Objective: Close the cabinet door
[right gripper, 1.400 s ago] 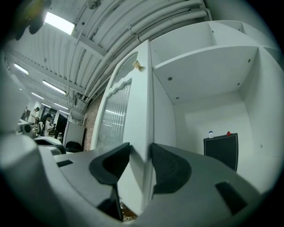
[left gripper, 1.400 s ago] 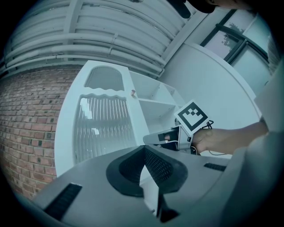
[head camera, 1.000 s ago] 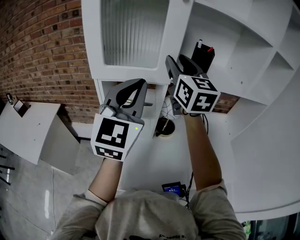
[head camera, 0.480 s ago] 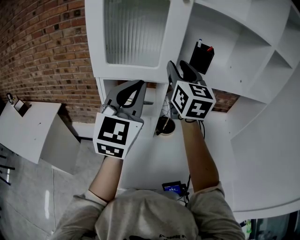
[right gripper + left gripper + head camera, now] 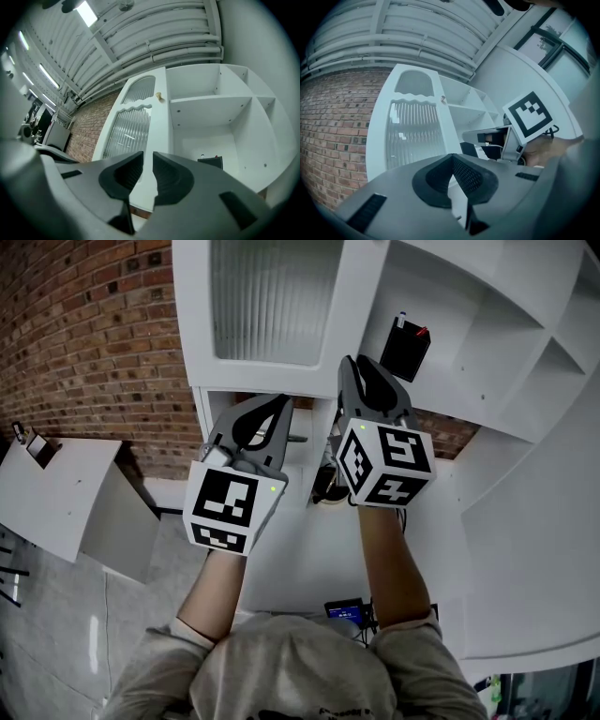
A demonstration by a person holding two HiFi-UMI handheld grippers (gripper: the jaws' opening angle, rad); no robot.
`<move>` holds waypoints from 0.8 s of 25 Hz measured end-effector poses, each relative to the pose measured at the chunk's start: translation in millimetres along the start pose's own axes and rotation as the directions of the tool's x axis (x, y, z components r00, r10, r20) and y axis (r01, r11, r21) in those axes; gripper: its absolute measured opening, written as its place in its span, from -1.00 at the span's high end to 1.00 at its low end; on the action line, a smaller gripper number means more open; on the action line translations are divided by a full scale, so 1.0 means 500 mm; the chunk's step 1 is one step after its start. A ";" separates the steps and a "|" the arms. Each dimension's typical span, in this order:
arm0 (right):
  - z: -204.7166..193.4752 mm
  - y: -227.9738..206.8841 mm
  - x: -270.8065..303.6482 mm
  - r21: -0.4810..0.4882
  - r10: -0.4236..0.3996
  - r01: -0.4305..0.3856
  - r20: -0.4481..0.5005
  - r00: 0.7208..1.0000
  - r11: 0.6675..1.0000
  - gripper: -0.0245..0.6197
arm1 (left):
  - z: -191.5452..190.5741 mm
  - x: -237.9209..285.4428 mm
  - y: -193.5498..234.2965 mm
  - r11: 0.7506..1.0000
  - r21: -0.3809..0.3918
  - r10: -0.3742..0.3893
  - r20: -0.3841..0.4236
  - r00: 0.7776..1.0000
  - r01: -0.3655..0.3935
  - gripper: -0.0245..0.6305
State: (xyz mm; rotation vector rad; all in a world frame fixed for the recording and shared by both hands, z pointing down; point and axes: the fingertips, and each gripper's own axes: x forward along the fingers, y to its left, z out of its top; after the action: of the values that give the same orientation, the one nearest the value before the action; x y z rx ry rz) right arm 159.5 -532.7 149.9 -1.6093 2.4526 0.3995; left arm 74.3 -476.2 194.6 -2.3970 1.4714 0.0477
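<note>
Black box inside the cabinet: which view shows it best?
The head view: the black box shows whole, with nothing in front. The right gripper view catches only its upper part; the left gripper view shows at most a dark sliver beside the cabinet door.

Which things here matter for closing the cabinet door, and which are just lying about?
For the job: cabinet door; white cabinet.
Just lying about: black box inside the cabinet; small blue device on the counter.
</note>
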 end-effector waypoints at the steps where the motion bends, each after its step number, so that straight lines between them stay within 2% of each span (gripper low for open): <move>1: 0.006 0.006 -0.007 -0.005 0.000 0.000 0.012 1.000 1.000 0.71 | 0.000 -0.002 0.001 1.000 0.000 0.002 0.000 1.000 -0.002 0.90; 5: 0.025 0.034 -0.035 -0.027 0.013 -0.012 0.050 0.999 1.000 0.80 | 0.004 -0.015 0.003 1.000 -0.001 0.007 0.005 1.000 -0.007 0.90; 10: 0.026 0.070 -0.080 -0.047 0.032 -0.029 0.070 0.997 0.998 0.82 | 0.014 -0.040 -0.003 1.000 -0.008 0.016 0.023 1.000 -0.016 0.90; 20: -0.045 0.123 -0.162 -0.017 0.025 -0.025 0.046 0.999 1.000 0.84 | -0.021 -0.091 -0.034 0.998 -0.029 0.048 0.016 0.999 -0.047 0.90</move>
State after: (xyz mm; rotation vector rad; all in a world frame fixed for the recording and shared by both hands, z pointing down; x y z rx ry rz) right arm 135.4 -446.4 202.6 -1.5596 2.4441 0.4569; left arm 66.3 -432.9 218.1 -2.3782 1.5298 0.1003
